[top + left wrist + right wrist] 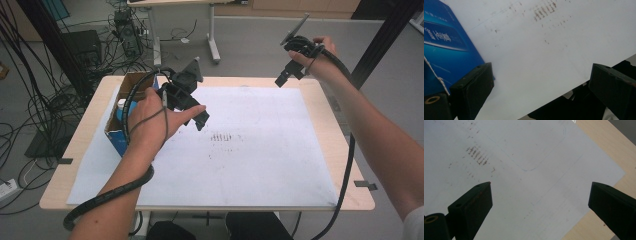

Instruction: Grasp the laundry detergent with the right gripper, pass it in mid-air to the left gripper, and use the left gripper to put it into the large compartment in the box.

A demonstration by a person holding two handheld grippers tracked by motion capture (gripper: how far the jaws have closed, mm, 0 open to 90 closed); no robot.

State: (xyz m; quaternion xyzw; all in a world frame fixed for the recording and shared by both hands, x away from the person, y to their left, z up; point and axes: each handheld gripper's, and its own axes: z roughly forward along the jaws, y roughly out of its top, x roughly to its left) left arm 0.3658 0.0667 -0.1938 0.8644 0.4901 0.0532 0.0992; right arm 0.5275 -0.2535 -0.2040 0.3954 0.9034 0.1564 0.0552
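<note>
My left gripper (200,117) hovers over the left part of a large white sheet (260,165), just right of an open blue carton (116,134). In the left gripper view its jaws (541,82) stand wide apart with nothing between them, and the blue carton (446,47) lies at the left over the sheet (544,50). My right gripper (286,76) is raised above the table's far right edge. Its jaws (540,200) are also wide apart and empty, looking down on the sheet (524,150) and its corner.
The sheet covers most of a light wooden table (330,107). A patch of dark smudges (225,137) marks the sheet's middle. Something white and blue (121,107) stands inside the carton. Cables (30,105) litter the floor at the left; another table's leg (214,47) stands behind.
</note>
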